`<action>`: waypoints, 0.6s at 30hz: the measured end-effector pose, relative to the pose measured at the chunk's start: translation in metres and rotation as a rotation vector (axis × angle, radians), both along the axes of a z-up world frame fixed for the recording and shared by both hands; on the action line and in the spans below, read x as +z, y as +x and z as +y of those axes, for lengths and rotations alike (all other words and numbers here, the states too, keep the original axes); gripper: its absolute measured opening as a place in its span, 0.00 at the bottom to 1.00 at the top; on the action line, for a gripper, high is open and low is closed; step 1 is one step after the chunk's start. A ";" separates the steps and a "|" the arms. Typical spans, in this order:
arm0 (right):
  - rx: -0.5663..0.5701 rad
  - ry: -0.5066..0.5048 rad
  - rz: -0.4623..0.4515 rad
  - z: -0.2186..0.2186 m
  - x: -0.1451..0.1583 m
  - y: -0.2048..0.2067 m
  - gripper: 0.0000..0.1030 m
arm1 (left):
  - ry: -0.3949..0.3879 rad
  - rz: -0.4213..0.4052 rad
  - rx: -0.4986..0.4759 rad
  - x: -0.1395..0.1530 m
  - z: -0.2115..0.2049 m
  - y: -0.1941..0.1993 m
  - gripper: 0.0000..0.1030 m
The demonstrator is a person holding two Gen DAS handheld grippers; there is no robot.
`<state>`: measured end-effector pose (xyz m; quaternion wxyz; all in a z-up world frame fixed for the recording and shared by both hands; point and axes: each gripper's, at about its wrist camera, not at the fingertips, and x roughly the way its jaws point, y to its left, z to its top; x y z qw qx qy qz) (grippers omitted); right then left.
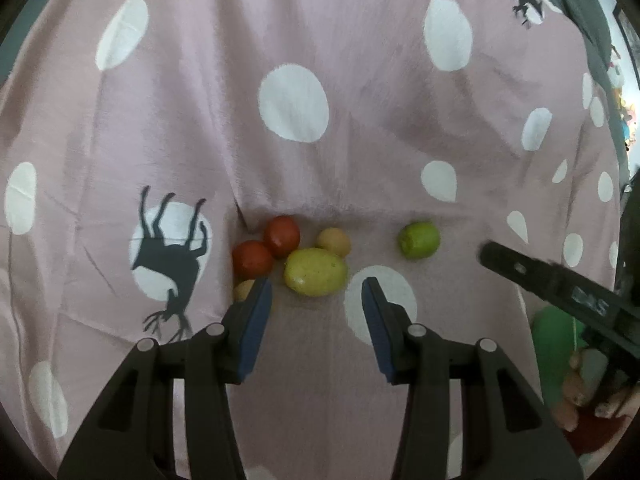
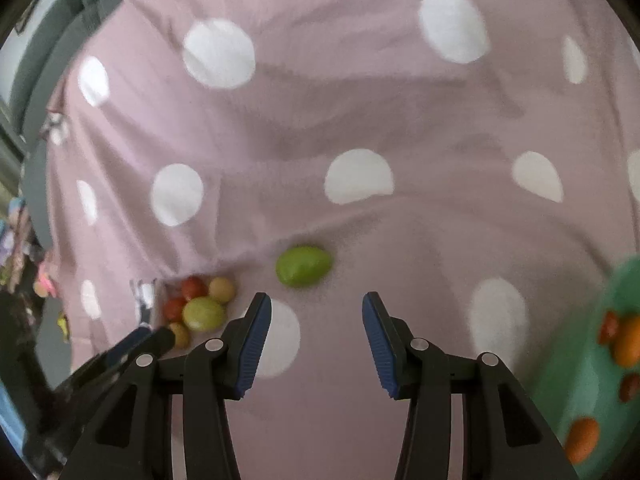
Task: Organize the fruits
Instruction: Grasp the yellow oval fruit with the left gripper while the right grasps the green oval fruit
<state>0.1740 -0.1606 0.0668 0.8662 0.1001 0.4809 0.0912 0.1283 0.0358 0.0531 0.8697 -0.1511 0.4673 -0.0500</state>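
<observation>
Your left gripper (image 1: 316, 292) hangs with jaws apart and empty over the pink spotted cloth (image 1: 320, 168), just short of the yellow-green fruit (image 1: 315, 272) in the cluster beside two red ones (image 1: 267, 247). Your right gripper (image 2: 316, 312) (also parted, empty) faces the lone green lime (image 2: 304, 266); a green tray (image 2: 588, 380) holds orange fruits.

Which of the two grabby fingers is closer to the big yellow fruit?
Left. The left gripper hovers right in front of the yellow fruit, nearly at its fingers. The right gripper is off to one side, facing the lone green lime.
</observation>
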 end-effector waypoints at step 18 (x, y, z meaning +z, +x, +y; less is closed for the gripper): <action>0.089 -0.021 0.030 0.037 -0.051 0.037 0.47 | 0.008 0.033 0.015 -0.033 -0.011 0.035 0.43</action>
